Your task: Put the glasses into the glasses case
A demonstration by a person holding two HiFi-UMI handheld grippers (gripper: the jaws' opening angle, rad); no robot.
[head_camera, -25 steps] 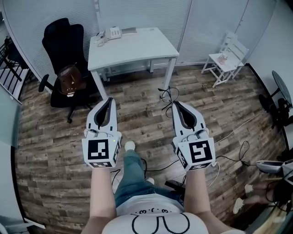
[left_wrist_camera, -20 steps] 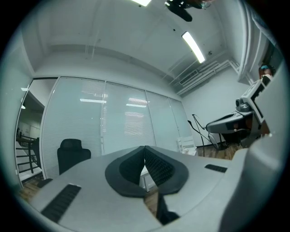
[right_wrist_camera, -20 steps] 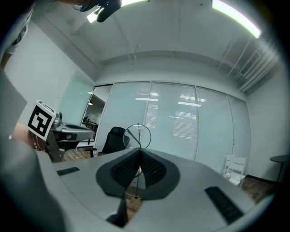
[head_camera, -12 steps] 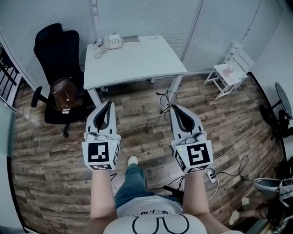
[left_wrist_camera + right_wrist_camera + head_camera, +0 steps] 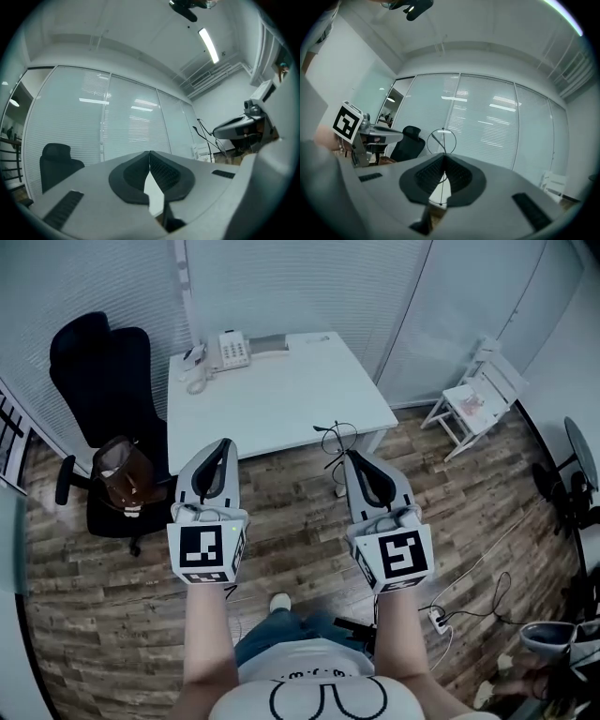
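Thin wire-framed glasses [image 5: 336, 432] hang from the tip of my right gripper [image 5: 349, 457], which is shut on them. In the right gripper view a round lens [image 5: 442, 140] stands just past the closed jaws and a wire runs down between the pads. My left gripper [image 5: 225, 442] is shut with nothing in it; its pads [image 5: 161, 173] meet at the tip. Both grippers are held side by side, pointing level, at the near edge of a white table [image 5: 281, 399]. I cannot make out a glasses case; a flat grey object [image 5: 267, 341] lies at the table's far edge.
A white desk phone [image 5: 230, 350] sits on the table's far left corner. A black office chair [image 5: 98, 381] with a brown bag [image 5: 122, 470] on its seat stands to the left. A small white chair [image 5: 478, 395] is at the right. Cables [image 5: 450, 615] trail on the wooden floor.
The person has walked forward with both grippers held out; the table has come from well ahead to right under the gripper tips. The jaws stayed shut and the glasses stayed held.
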